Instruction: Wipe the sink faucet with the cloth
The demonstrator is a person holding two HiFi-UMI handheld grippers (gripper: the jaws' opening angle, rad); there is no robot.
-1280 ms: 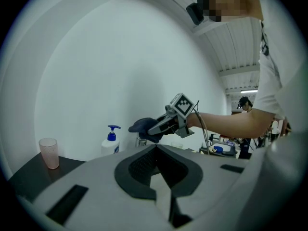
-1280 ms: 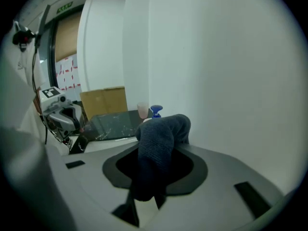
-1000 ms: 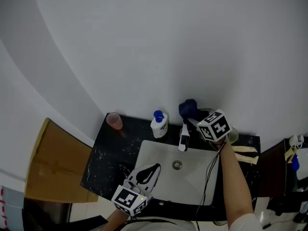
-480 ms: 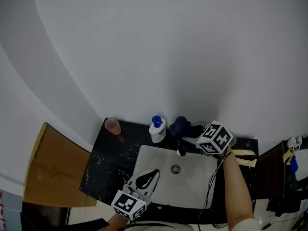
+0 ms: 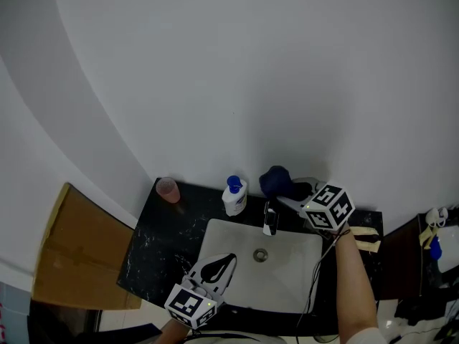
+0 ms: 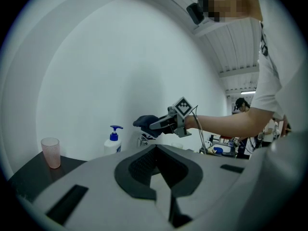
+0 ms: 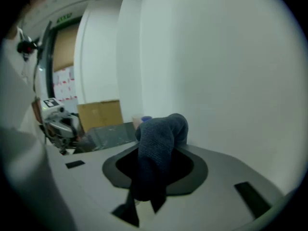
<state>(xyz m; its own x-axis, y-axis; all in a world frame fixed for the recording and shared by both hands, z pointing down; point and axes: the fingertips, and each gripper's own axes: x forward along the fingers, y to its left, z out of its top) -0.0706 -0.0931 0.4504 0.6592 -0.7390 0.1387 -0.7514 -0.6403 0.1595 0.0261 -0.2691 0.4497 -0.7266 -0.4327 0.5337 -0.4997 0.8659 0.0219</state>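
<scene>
The chrome faucet (image 5: 270, 219) stands at the back rim of the white sink (image 5: 229, 242). My right gripper (image 5: 288, 190) is shut on a dark blue cloth (image 5: 275, 181), which is bunched just above and behind the faucet top. In the right gripper view the cloth (image 7: 159, 148) bulges out between the jaws and hangs down over them. My left gripper (image 5: 215, 267) hovers over the sink's front left edge, jaws shut and empty. From the left gripper view, the cloth (image 6: 146, 122) sits over the faucet (image 6: 143, 139).
A white soap bottle (image 5: 235, 196) with a blue pump stands left of the faucet and a pink cup (image 5: 168, 189) at the black counter's (image 5: 154, 239) back left. A cardboard box (image 5: 79, 253) lies left; pale items (image 5: 364, 236) lie right. A white wall rises behind.
The right gripper swung the cloth left towards the soap bottle, then back right over the faucet top. The left gripper stayed put.
</scene>
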